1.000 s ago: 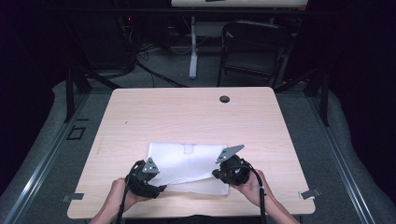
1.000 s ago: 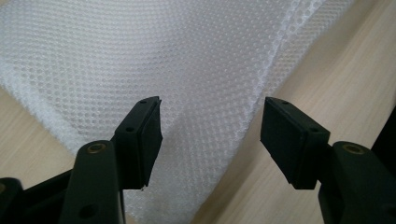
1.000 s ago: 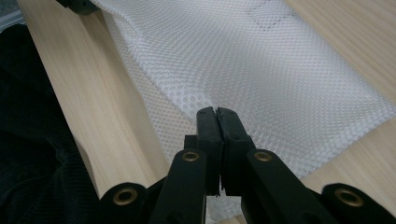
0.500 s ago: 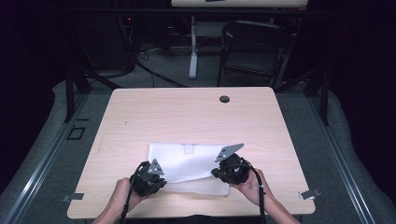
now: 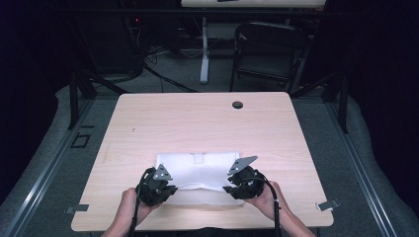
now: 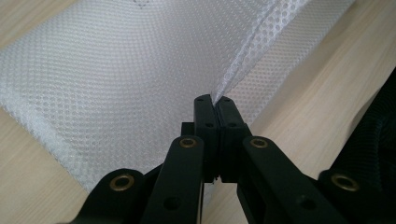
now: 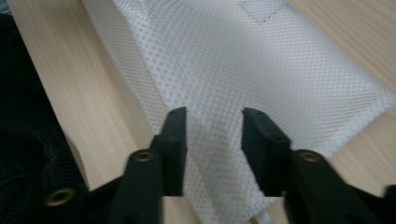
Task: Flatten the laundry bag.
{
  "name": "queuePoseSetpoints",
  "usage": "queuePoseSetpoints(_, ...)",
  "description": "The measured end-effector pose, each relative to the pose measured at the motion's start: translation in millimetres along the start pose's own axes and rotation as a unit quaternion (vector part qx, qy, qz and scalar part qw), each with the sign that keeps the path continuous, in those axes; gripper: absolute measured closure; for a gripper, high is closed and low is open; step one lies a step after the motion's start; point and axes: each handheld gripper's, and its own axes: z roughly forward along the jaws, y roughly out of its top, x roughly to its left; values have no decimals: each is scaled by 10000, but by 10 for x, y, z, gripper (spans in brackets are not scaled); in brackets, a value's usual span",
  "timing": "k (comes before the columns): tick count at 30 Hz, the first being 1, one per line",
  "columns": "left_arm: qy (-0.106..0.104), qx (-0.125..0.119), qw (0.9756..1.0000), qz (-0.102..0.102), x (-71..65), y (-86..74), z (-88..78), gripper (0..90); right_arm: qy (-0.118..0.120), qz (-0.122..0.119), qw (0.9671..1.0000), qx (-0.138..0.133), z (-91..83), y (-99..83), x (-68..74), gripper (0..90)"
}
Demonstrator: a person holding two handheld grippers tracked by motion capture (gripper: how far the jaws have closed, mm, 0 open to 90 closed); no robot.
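The white mesh cloth (image 5: 197, 173) lies flat near the front edge of the table (image 5: 197, 123), and it could slip or bunch unevenly, since just one side is pinched. The left gripper (image 6: 213, 100) is clamped on a raised fold of mesh. The right gripper (image 7: 212, 123) stands parted over the cloth, gripping nothing.

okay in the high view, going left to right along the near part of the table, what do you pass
Person's left hand → left gripper, shut on the white mesh fabric → open stretch of the white mesh fabric → right gripper, jaws open → person's right hand.
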Motion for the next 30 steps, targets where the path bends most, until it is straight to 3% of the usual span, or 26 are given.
queuePoseSetpoints(2, -59, -70, 9999, -95, 3, 3, -12, 895, -49, -33, 10000, 45, 23, -4, 28, 398)
queuePoseSetpoints(4, -33, -98, 9999, -38, 4, 8, -38, 895, -81, -41, 10000, 30, 38, -14, 53, 342)
queuePoseSetpoints(9, -45, -196, 9998, 7, 10, 9, -89, 896, -418, -154, 9986, 293, 33, -65, 31, 356)
queuePoseSetpoints(12, -113, -256, 9996, 27, 24, 6, -119, 895, -596, -92, 9976, 330, -23, -112, -45, 531)
queuePoseSetpoints(15, -139, -237, 9996, 90, 17, 10, -127, 895, -497, -1, 9986, 157, -91, -115, -84, 775)
queuePoseSetpoints(17, -157, -231, 9995, 126, 4, 11, -128, 894, -455, -36, 9988, 153, -116, -107, -82, 842)
queuePoseSetpoints(23, -207, -204, 9993, 222, -62, -23, -171, 895, -361, -98, 9990, 232, -212, -109, -30, 868)
queuePoseSetpoints(30, -164, -187, 9992, 328, -154, -12, -232, 895, -399, -26, 9992, 84, -351, -174, 18, 811)
